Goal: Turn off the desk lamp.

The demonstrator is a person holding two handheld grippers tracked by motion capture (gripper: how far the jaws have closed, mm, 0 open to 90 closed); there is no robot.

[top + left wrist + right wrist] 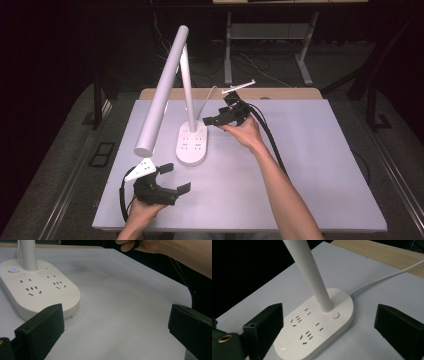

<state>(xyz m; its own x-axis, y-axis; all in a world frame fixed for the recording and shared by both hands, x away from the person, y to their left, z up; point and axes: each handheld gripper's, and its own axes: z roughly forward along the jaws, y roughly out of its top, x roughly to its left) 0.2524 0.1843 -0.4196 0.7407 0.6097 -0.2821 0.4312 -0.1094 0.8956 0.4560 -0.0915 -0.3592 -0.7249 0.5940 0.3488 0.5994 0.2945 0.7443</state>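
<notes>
Desk lamp [192,142] at bench [310,165] centre, cord trailing toward 12 | right gripper [222,119] at lamp's 2 o'clock, jaws wide, likely lining up on base | left gripper [170,181] at 7, jaws wide, empty

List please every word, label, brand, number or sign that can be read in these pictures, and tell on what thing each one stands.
No readable text in any view.
White oval lamp base with sockets: no printing visible; its round button shows a small blue light, no symbol legible.
White tube lamp head: plain.
Black left gripper and black right gripper: no markings legible.
</notes>
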